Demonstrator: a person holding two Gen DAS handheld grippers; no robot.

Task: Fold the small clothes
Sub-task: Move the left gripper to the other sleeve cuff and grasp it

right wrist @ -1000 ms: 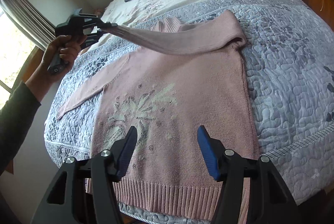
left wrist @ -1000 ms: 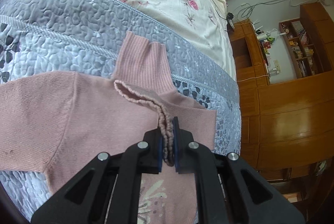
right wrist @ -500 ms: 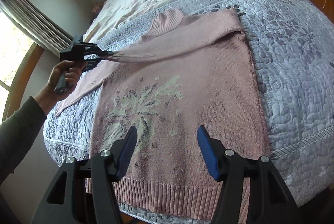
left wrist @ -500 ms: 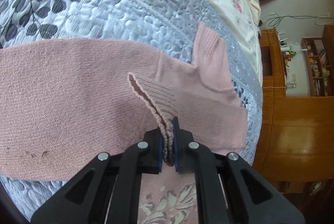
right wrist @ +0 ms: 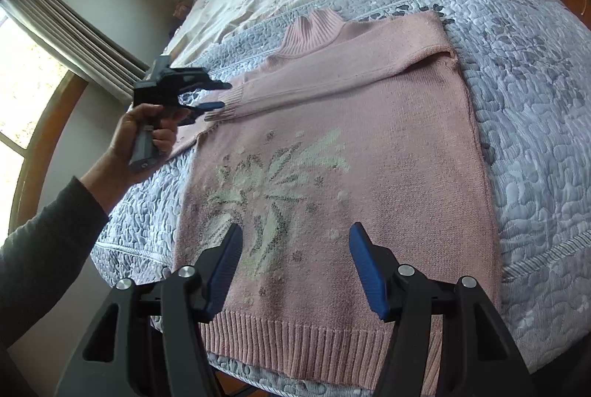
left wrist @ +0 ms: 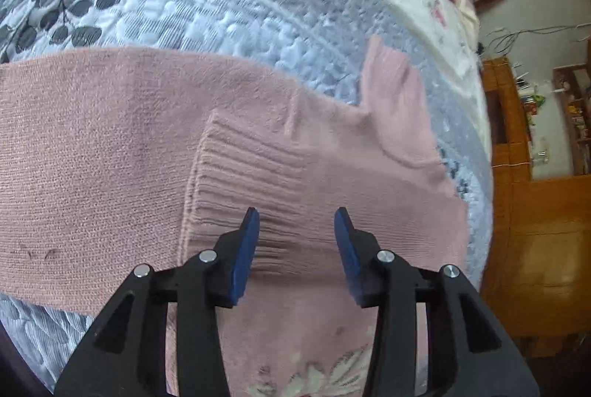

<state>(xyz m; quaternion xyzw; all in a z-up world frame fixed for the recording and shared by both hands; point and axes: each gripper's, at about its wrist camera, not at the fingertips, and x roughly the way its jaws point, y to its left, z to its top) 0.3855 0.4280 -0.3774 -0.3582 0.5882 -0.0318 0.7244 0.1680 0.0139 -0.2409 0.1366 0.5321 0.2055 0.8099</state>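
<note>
Daylight pours through the curtained window at nine o'clock; wooden cabinets line the wall at three.

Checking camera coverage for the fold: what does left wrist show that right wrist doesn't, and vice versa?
Left wrist only: close view of the ribbed cuff lying flat between the open jaws of the left gripper, plus a wooden cabinet.

Right wrist only: the sweater's floral front, its bottom hem, the hand holding the left gripper, a window, and the open right gripper.

Both: the pink sweater with one sleeve folded across its chest, its collar, and the quilted bedspread.
</note>
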